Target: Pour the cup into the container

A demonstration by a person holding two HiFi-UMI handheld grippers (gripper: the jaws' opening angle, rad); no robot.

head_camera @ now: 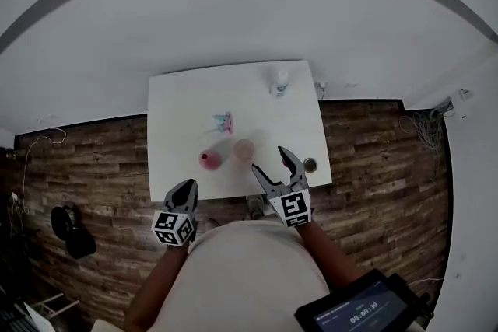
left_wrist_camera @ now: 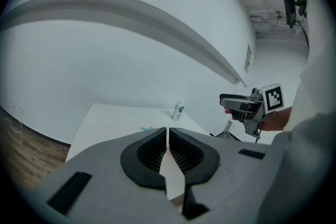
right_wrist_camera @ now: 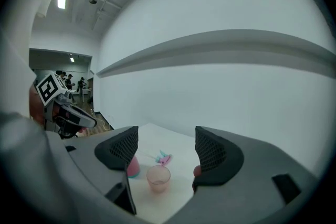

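Observation:
On the white table (head_camera: 179, 101) a cup with pink contents (head_camera: 208, 159) stands next to a clear, pale cup (head_camera: 244, 149). The right gripper view shows the clear cup (right_wrist_camera: 158, 177) between the jaws but farther off, and the pink cup (right_wrist_camera: 133, 166) half hidden behind the left jaw. My right gripper (head_camera: 270, 161) hovers open over the table's near edge with nothing in it; its jaws (right_wrist_camera: 164, 141) stand wide apart. My left gripper (head_camera: 189, 186) is shut and empty at the near edge, left of the pink cup. Its closed jaws (left_wrist_camera: 167, 131) hide both cups.
A small teal and pink item (head_camera: 223, 121) lies behind the cups. A white bottle (head_camera: 280, 82) stands at the far right of the table, and a small dark round object (head_camera: 310, 164) at its right edge. Wood flooring (head_camera: 85, 167) surrounds the table.

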